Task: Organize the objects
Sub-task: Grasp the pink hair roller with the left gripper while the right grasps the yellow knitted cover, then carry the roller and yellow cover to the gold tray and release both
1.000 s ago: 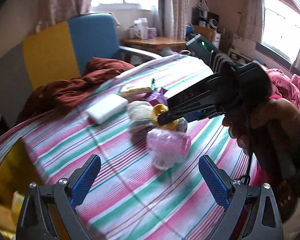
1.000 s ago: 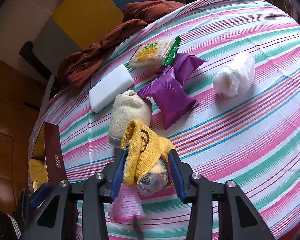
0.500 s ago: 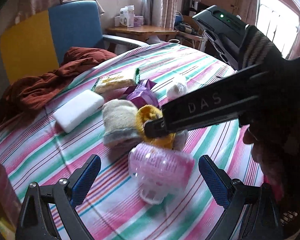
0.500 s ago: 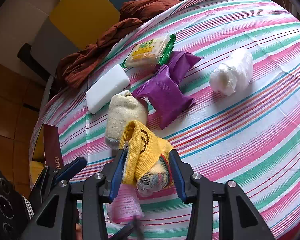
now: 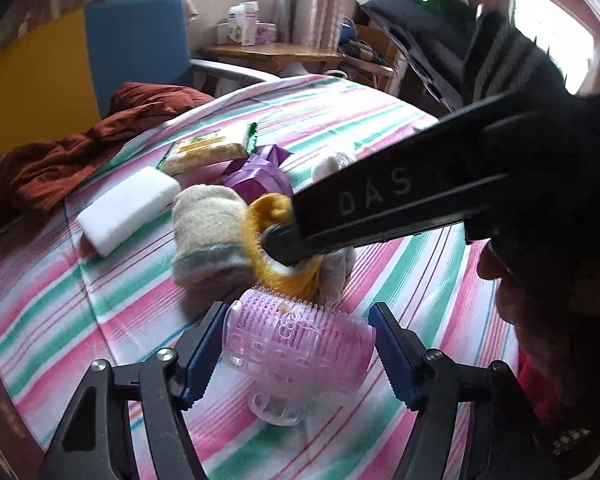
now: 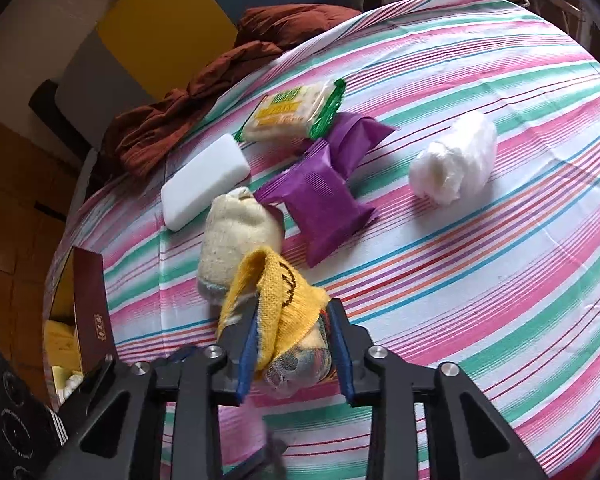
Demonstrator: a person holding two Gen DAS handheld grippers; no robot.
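A pink plastic hair roller (image 5: 298, 340) lies on the striped tablecloth (image 5: 120, 296) between the blue pads of my left gripper (image 5: 296, 354), whose jaws stand close around it with small gaps. My right gripper (image 6: 294, 354) is shut on a yellow smiley sock bundle (image 6: 278, 300), also seen in the left wrist view (image 5: 278, 216). A cream rolled sock (image 6: 236, 236) lies just beyond it. Two purple packets (image 6: 320, 204), a yellow-green snack pack (image 6: 292, 114), a white block (image 6: 204, 180) and a white plastic wad (image 6: 454, 160) lie farther out.
A dark red cloth (image 6: 204, 108) is heaped at the table's far edge by a blue and yellow chair (image 5: 136, 44). A maroon box (image 6: 88, 304) with yellow contents stands open at the table's left edge. A wooden side table (image 5: 268, 52) stands behind.
My left gripper has moved forward onto the pink roller and its jaws have narrowed around it. The right gripper stays shut on the yellow sock bundle.
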